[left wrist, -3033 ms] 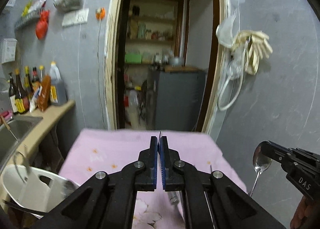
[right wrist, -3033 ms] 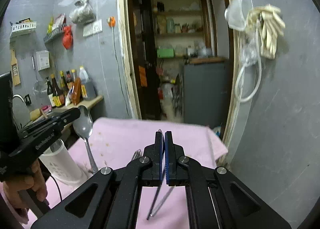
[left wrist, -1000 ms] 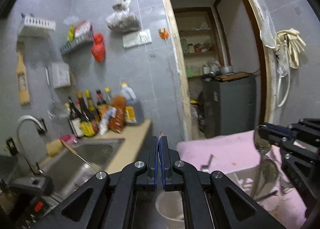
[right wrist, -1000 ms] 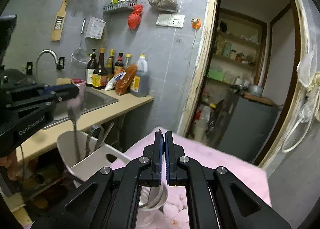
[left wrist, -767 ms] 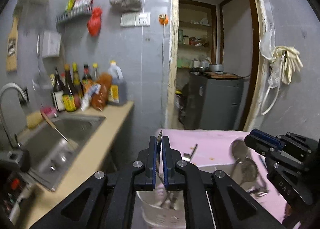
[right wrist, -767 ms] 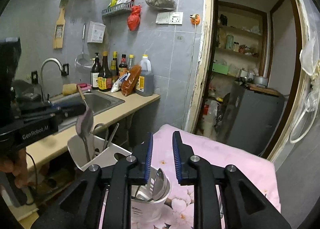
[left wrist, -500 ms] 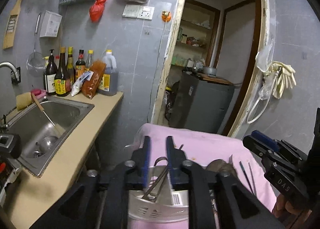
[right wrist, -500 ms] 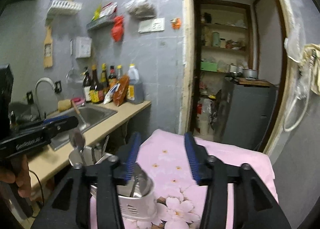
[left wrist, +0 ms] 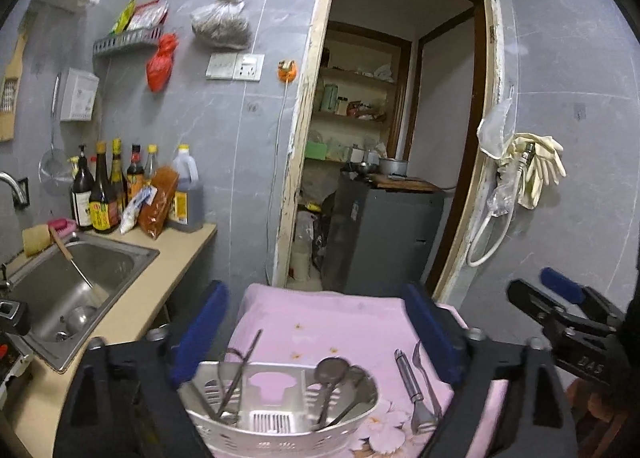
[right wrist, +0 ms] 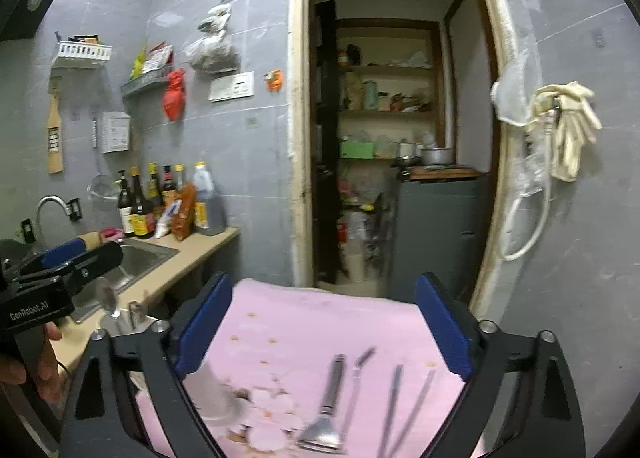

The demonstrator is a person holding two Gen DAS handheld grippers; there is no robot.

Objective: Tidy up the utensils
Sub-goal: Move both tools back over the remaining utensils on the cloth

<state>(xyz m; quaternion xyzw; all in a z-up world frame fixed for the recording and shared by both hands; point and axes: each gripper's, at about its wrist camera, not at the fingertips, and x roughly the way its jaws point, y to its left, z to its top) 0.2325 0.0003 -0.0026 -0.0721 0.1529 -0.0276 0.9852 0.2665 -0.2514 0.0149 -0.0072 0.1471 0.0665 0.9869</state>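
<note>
Spoons (left wrist: 334, 368) in caddy (left wrist: 280, 430) (left view only); chopsticks (right wrist: 404, 406) right-view only

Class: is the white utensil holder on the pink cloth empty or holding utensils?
Holding utensils: spoons and other metal pieces stand inside the utensil holder.

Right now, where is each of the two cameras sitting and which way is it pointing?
Left wrist view: rides the left gripper, facing the doorway over the utensil holder on the pink cloth; its open jaws and the right gripper show.
Right wrist view: rides the right gripper, facing the doorway over a peeler and chopsticks; its open jaws, the left gripper and a hand show.
Shared: doorway, pink cloth, sink, bottles, gloves.
</note>
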